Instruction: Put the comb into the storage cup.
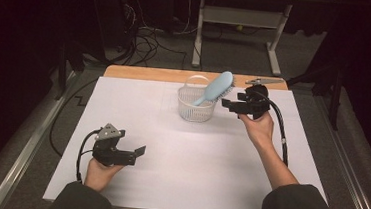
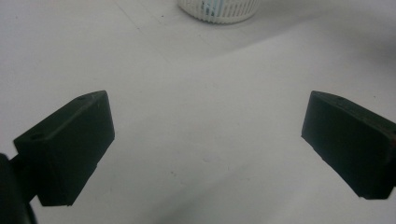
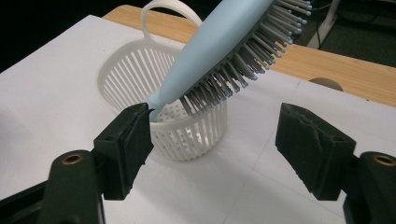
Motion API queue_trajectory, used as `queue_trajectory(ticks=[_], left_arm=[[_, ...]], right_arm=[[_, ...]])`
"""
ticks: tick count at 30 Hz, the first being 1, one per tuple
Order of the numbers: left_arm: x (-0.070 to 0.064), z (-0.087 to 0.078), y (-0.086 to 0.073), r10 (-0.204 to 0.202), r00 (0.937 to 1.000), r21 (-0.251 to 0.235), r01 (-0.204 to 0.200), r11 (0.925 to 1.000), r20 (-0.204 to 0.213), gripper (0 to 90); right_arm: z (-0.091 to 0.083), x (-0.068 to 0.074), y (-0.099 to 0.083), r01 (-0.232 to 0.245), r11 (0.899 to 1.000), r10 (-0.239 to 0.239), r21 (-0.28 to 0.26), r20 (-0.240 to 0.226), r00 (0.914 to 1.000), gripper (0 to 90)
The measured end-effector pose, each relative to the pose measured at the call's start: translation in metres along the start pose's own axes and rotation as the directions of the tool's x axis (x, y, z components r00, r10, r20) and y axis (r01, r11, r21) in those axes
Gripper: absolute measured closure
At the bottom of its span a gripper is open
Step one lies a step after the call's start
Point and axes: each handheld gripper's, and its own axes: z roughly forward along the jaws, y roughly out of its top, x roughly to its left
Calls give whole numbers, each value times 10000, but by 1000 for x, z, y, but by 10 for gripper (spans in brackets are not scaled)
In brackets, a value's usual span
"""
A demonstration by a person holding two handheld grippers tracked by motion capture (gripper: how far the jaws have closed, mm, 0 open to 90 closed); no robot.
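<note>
Basket [image 1: 196, 107]: stood far on the counter [image 1: 169, 153], blue hairbrush [image 1: 216, 88] leaned inside, handle down.
Right hand-held gripper [image 1: 227, 104]: jaws spread, just beside the basket.
Left hand-held gripper [image 1: 138, 152]: jaws spread, near left, nothing held.

White sheet [image 1: 169, 153] covering the table, bare wooden edge [image 1: 146, 73] at its far side, grey carpet floor [image 1: 237, 53] beyond the table, white desk frame [image 1: 240, 18] behind it, tangled black cables [image 1: 146, 41] left of that frame, dark, unlit surroundings.

Pale blue hairbrush [image 1: 216, 88] with grey bristles, white slatted basket [image 1: 196, 107], black hand-held gripper [image 1: 229, 104], white table [image 1: 179, 159]
</note>
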Motion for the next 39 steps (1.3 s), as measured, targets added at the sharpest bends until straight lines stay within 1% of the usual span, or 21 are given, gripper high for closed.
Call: queue_trajectory(ticks=[10,14,26,39], left_arm=[[0,0,0,-5,10000,-17,5,10000,-15,16],[0,0,0,31,10000,-4,-31,10000,-31,16],[0,-1,0,11,10000,-48,-11,10000,-24,16],[-1,-1,0,-4,10000,-103,4,9999,11,16]], right_arm=[[-5,-1,-7,55,9999,-55,-111,-22,10000,277],[-7,-2,-9,-15,9998,14,-174,-27,10000,279],[-12,-2,-14,-4,9996,2,-296,-40,10000,284],[-20,-7,-21,-68,9994,69,-352,9,10000,284]])
